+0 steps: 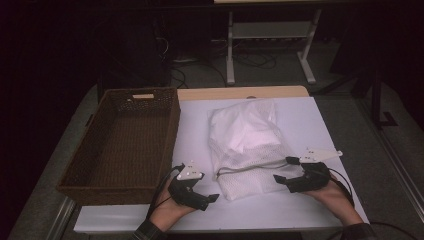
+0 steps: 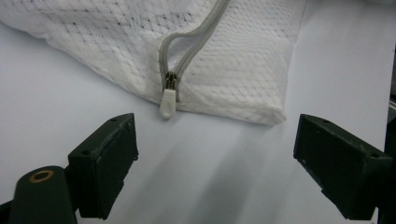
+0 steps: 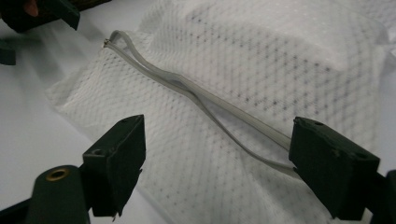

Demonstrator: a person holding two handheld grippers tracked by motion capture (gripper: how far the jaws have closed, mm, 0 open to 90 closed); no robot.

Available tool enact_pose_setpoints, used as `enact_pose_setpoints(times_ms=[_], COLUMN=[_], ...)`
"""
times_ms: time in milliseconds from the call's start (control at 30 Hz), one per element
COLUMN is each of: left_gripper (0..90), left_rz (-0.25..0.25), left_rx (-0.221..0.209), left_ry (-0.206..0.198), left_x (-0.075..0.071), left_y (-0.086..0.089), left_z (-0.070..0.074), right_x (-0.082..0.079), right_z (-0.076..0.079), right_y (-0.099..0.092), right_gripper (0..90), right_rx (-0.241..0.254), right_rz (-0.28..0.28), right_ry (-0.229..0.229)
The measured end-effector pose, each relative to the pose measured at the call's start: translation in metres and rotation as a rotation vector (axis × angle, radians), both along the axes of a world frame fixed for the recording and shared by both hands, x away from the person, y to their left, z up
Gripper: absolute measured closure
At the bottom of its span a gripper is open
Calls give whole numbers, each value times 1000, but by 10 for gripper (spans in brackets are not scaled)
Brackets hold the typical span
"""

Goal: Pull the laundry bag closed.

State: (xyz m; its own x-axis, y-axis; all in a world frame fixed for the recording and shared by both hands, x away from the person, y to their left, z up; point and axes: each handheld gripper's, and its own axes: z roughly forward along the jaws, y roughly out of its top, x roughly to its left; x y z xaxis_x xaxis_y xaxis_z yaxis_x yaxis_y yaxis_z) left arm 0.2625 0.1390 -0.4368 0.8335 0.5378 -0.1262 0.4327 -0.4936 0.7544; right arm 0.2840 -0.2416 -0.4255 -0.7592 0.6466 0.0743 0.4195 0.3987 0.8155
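So in the high view, a white mesh bag (image 1: 246,145) lies in the middle of the frame on the white worktop (image 1: 310,125), with folded white cloth inside its upper half and a grey zipper (image 1: 250,167) running across its lower part. A brown wicker basket (image 1: 125,145) sits at the left, just beside the bag. The left tongs (image 1: 197,192) rest at lower centre, near the bag's lower left corner, jaws spread. The right tongs (image 1: 285,170) sit at the bag's lower right edge, also spread.

Left gripper view: both jaws stand wide apart with bare worktop between them, gripping nothing. The bag's corner fills the top, and its white zipper pull (image 2: 168,102) hangs off the edge, upper centre.

Right gripper view: jaws released again, over the mesh. The zipper gapes partly open, running from upper left to the right jaw.
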Motion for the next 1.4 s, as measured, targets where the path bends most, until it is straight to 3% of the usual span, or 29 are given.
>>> enact_pose_setpoints(times_ms=[100,400,733,767,833,900,1033,1067,1400], left_gripper=[131,131,131,131,131,131,131,131,131], left_rz=[2,-7,0,2,2,3,6,8,12], left_rx=[11,28,42,49,49,48,47,47,56], left_ry=[-14,-6,-12,-16,-16,-19,-22,-22,-17], left_x=[-3,-5,-4,-4,-4,-3,-3,-3,-3], left_y=[0,1,-1,-1,-1,-1,0,0,-1], left_z=[-1,-5,-5,-5,-5,-5,-4,-4,-5], right_x=[2,9,13,16,17,19,20,25,36], right_z=[1,5,11,12,12,14,15,14,13], right_y=[8,29,54,64,68,79,82,96,122], right_gripper=[184,186,209,237,237,314,343,404,518], right_rx=[7,35,23,14,10,10,12,3,-3], right_rz=[22,86,160,186,194,225,236,274,312], right_ry=[-3,14,2,3,1,-3,-3,6,22])
